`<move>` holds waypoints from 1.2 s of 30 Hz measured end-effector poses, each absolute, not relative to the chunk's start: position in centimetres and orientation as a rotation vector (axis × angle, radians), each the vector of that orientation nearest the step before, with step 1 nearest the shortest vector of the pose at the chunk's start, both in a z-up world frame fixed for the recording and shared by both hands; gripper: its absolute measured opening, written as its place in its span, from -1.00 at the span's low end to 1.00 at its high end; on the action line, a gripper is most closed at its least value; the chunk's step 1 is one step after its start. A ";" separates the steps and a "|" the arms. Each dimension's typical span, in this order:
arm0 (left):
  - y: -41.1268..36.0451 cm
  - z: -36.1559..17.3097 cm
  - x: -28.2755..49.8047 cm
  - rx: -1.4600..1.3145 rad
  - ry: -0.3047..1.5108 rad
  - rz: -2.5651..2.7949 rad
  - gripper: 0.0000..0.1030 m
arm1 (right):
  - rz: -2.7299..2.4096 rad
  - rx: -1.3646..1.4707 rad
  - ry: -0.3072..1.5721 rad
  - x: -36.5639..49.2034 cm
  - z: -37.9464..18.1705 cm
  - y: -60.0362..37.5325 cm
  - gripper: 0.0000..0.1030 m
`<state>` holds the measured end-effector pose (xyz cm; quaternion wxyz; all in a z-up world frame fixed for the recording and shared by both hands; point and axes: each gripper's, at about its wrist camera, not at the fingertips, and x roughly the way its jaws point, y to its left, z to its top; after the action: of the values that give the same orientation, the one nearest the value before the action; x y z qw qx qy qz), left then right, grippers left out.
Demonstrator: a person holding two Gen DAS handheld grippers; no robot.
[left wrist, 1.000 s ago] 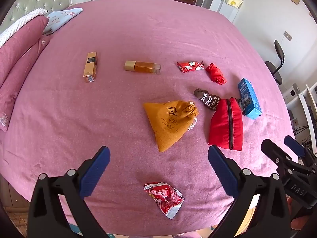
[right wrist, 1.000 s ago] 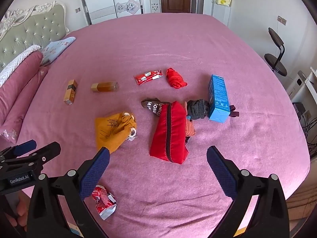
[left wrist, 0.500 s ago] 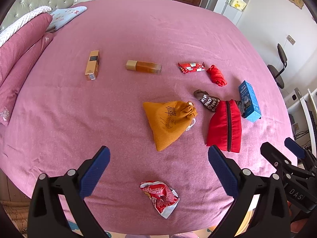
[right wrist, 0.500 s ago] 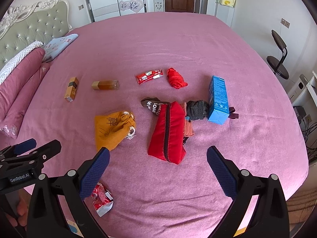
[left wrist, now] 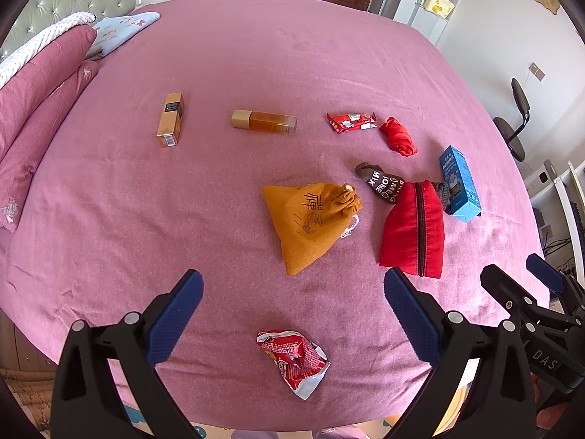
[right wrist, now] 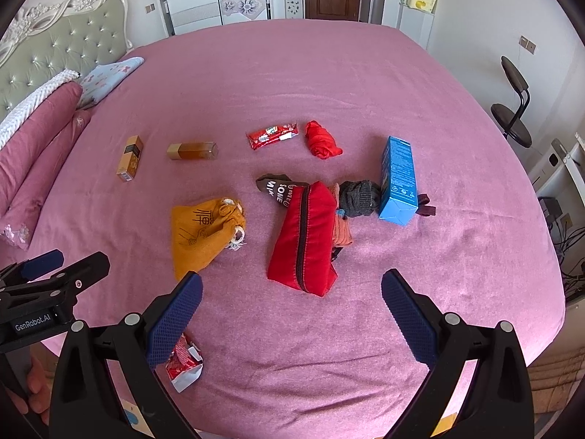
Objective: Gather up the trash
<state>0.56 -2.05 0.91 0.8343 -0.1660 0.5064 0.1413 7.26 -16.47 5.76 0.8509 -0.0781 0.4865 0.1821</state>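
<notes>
A crumpled red snack wrapper lies near the front edge of the pink bed, right between my left gripper's open fingers. It also shows in the right wrist view, partly behind a finger. A flat red candy wrapper lies further back. My left gripper is open and empty above the crumpled wrapper. My right gripper is open and empty, just in front of a red zip pouch.
On the bed lie an orange drawstring bag, the red pouch, a blue box, a crumpled red cloth, an amber bottle, a gold box and a dark sock. Pillows lie left. A chair stands right.
Both grippers have drawn back and risen a little, so the bed's items sit slightly further up in view. Both stay open. No item on the bed has moved.
</notes>
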 end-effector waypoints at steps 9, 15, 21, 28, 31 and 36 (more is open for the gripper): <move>-2.2 0.8 0.1 -0.354 1.075 0.303 0.92 | 0.383 -0.148 1.029 7.3 5.8 -16.6 0.84; -2.1 0.9 -0.2 -0.358 1.074 0.306 0.92 | 0.387 -0.144 1.031 7.3 5.8 -16.7 0.84; -2.2 1.2 -0.4 -0.352 1.069 0.307 0.92 | 0.389 -0.139 1.031 7.2 5.8 -16.8 0.84; -2.2 1.2 -0.3 -0.359 1.071 0.310 0.92 | 0.397 -0.140 1.027 7.1 6.0 -16.8 0.84; -2.4 1.2 -0.3 -0.357 1.072 0.306 0.92 | 0.393 -0.136 1.030 7.1 6.0 -16.9 0.84; -2.5 1.1 -0.3 -0.362 1.078 0.304 0.92 | 0.396 -0.129 1.035 7.2 6.0 -17.1 0.84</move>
<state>-0.31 -2.53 1.12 0.8317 -0.1706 0.5084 0.1435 7.18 -17.14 6.00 0.8484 -0.0610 0.4912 0.1878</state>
